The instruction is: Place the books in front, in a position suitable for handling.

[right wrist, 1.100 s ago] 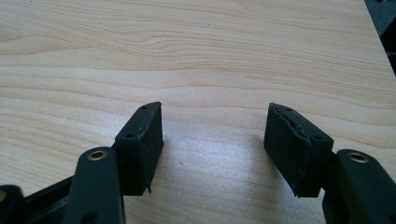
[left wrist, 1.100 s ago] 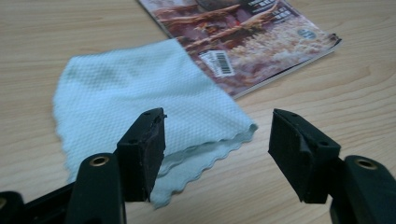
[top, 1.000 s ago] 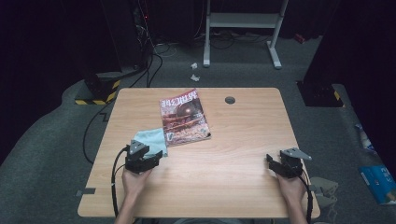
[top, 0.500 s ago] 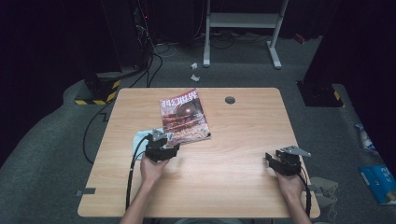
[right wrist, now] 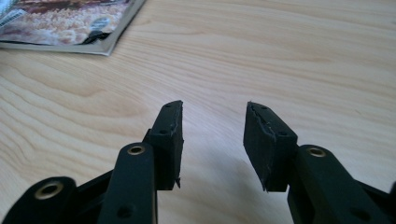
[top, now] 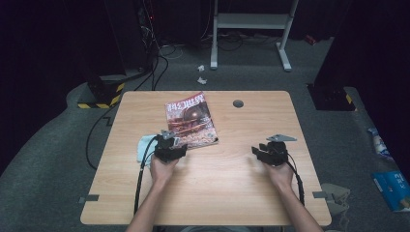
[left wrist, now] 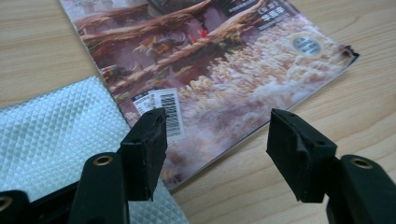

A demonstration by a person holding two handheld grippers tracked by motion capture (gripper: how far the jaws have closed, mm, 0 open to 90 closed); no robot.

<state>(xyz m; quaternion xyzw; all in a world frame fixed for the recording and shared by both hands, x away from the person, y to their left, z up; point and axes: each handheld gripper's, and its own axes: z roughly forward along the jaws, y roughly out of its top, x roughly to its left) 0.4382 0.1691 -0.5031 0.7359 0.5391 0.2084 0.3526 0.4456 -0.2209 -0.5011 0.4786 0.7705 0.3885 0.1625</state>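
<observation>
A magazine (top: 190, 119) with a reddish cover lies on the wooden table (top: 241, 193), left of centre. A pale blue quilted cloth (top: 144, 146) lies partly under its near left corner. My left gripper (top: 170, 145) hangs open just over the magazine's near edge; in the left gripper view its jaws straddle the barcode corner of the magazine (left wrist: 224, 70) and the cloth (left wrist: 51, 130). My right gripper (top: 257, 151) stands open over bare wood at the right; the right gripper view shows the magazine's corner (right wrist: 70, 23) far off.
A small round dark grommet (top: 238, 103) sits in the table near the far edge. Beyond the table are cables, a white stand (top: 251, 29) and a yellow-black striped base (top: 101, 96) on the grey floor. A blue packet (top: 394, 188) lies on the floor at right.
My left gripper has moved forward and right from the table's near left part to the magazine's near edge. The right gripper has shifted slightly left and forward.
</observation>
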